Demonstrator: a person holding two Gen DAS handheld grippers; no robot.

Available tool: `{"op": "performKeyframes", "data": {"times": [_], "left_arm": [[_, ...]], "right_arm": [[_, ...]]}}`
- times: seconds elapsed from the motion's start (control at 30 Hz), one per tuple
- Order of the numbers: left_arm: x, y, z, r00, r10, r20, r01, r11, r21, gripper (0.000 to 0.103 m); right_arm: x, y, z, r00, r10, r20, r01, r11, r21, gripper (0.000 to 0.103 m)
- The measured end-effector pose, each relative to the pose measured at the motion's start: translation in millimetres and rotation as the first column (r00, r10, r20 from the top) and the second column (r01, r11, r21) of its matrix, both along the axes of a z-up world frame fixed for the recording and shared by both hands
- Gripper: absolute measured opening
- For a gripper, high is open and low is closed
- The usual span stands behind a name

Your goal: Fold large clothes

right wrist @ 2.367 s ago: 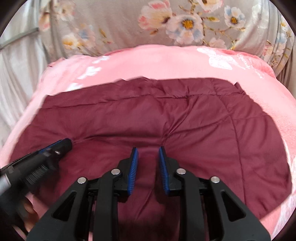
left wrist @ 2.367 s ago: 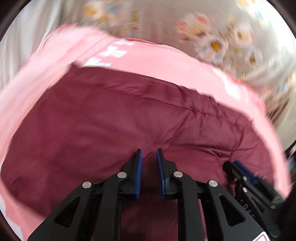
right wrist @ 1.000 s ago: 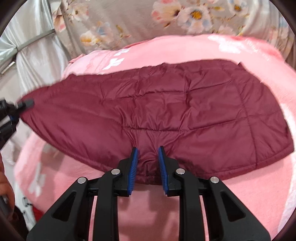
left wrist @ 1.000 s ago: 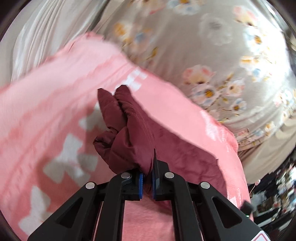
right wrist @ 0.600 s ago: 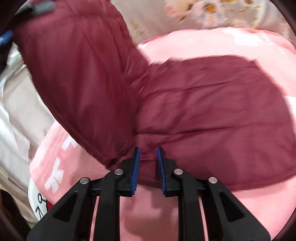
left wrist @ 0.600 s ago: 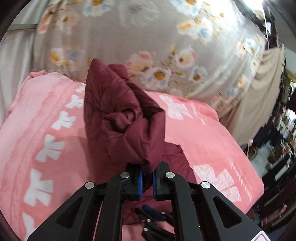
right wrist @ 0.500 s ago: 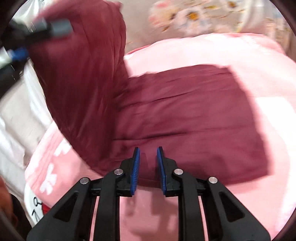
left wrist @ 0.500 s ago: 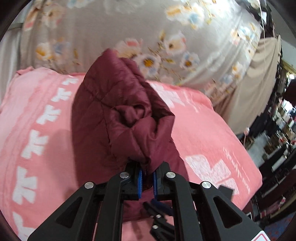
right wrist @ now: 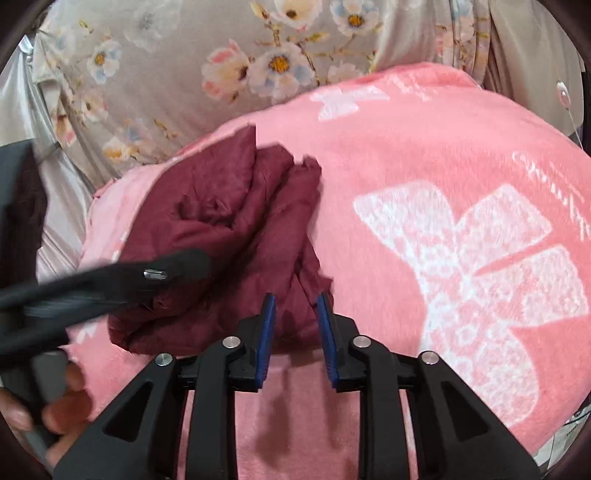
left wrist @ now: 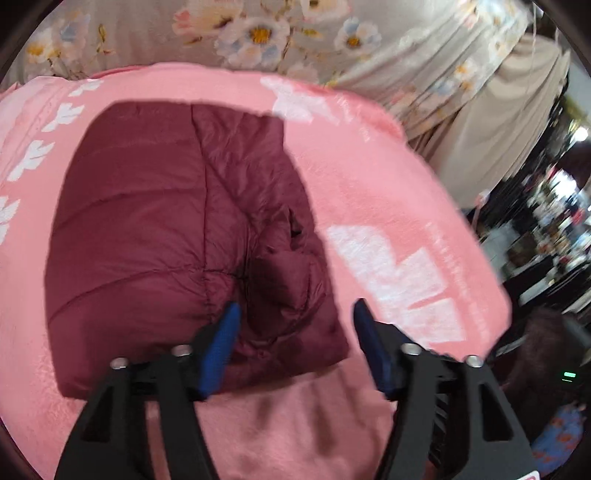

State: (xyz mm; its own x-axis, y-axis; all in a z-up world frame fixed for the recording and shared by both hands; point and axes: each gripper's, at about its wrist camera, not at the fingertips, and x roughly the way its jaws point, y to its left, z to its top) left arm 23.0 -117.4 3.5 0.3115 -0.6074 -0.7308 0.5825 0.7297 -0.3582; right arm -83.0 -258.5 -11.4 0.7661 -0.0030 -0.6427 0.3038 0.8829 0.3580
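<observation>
We see the maroon quilted jacket (left wrist: 177,236) lying doubled over on the pink blanket (left wrist: 388,192), its near edge bunched into loose puffy folds. It sits toward the left of the blanket, with the flowered curtain (left wrist: 258,33) hanging behind. We judge that one half has been laid across the other, which is why the pile looks thick and its quilted panels run crosswise.

Our left hand-held gripper (left wrist: 293,332) stands over the near right corner of the jacket. Its jaws are opening and already wide apart; cloth lies between them, but the blue pads do not press on it, so the jacket is released there. That fits a fold just laid down.

Our right hand-held gripper (right wrist: 295,325) is at the near edge too, its jaws opening. A ridge of maroon cloth runs between the pads, with a gap showing on each side, so we read it as let go rather than pinched.

In the right wrist view, a hand (right wrist: 55,402) grips the left tool's handle.
</observation>
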Motion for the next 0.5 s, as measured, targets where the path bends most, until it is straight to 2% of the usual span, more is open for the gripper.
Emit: {"op": "performKeyframes", "data": {"times": [0.07,0.1,0.17,0.23,0.3,0.43,0.47,0.5], "left_arm": [[-8,19,27,0.997,0.027,0.070,-0.025,0.999,-0.038,0.072],[-9,26,34,0.994,0.048,0.100,-0.044,0.998,-0.039,0.074],[-5,41,50,0.976,0.129,0.178,-0.132,0.991,0.004,0.074],[4,53,55,0.950,0.206,0.236,-0.227,0.972,0.064,0.074],[16,63,52,0.931,0.270,0.246,-0.303,0.947,0.107,0.074],[33,71,41,0.922,0.315,0.225,-0.353,0.923,0.151,0.074],[35,71,38,0.921,0.319,0.222,-0.357,0.921,0.157,0.074],[36,73,35,0.922,0.321,0.217,-0.358,0.919,0.164,0.074]], "right_arm": [[-1,3,12,0.999,0.019,0.038,-0.018,1.000,-0.014,0.045],[0,8,22,0.997,0.040,0.062,-0.038,0.999,-0.028,0.048],[9,16,33,0.993,0.075,0.093,-0.071,0.996,-0.045,0.054],[19,25,44,0.987,0.120,0.111,-0.115,0.992,-0.051,0.058],[33,33,47,0.984,0.147,0.104,-0.142,0.988,-0.054,0.058],[64,35,38,0.986,0.157,0.047,-0.155,0.987,-0.047,0.058],[69,34,34,0.986,0.162,0.030,-0.161,0.986,-0.028,0.056],[77,32,27,0.987,0.163,0.005,-0.163,0.987,-0.008,0.048]]}}
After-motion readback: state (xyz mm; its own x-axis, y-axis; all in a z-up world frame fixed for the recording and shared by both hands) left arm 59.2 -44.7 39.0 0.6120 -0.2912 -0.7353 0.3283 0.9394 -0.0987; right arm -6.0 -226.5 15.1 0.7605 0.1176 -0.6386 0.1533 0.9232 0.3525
